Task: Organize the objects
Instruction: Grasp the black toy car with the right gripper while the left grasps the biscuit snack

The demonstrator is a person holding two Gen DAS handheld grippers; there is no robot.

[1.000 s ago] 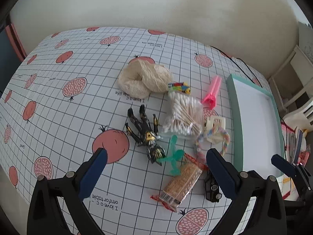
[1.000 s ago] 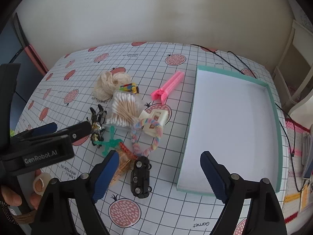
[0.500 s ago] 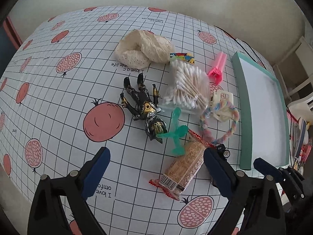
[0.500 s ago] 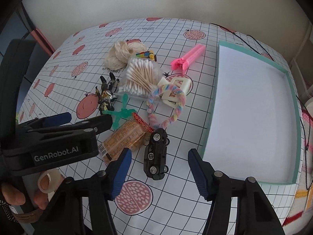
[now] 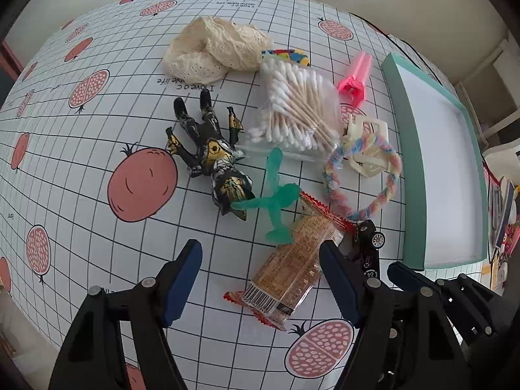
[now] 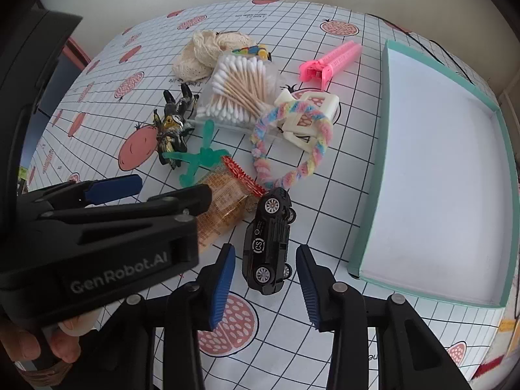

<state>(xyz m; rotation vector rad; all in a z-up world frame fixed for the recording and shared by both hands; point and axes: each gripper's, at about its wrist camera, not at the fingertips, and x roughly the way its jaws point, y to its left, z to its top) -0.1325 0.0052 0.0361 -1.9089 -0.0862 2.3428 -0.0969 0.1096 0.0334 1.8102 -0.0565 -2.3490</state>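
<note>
Both grippers have dropped closer to the table since a moment ago, and the right gripper (image 6: 265,287) has narrowed its spread, its blue pads now flanking the black toy car (image 6: 269,242) on either side without touching it. That car lies on its side at about 7 o'clock from the teal tray (image 6: 370,191), near the tray's corner. The left gripper (image 5: 260,281) hangs wide apart above the tablecloth (image 5: 81,169), holding nothing, its right pad over the edge of the wrapped snack bar (image 5: 292,266). At 12 o'clock from the snack bar sits a green plastic figure (image 5: 276,195), touching the black-and-gold action figure (image 5: 214,156) at 10 o'clock. Farther back lie the bag of cotton swabs (image 5: 295,110), a pastel braided ring (image 5: 360,178) over a cream hair clip (image 5: 367,130), a pink clip (image 5: 356,79) and a cream lace cloth (image 5: 214,52).
</note>
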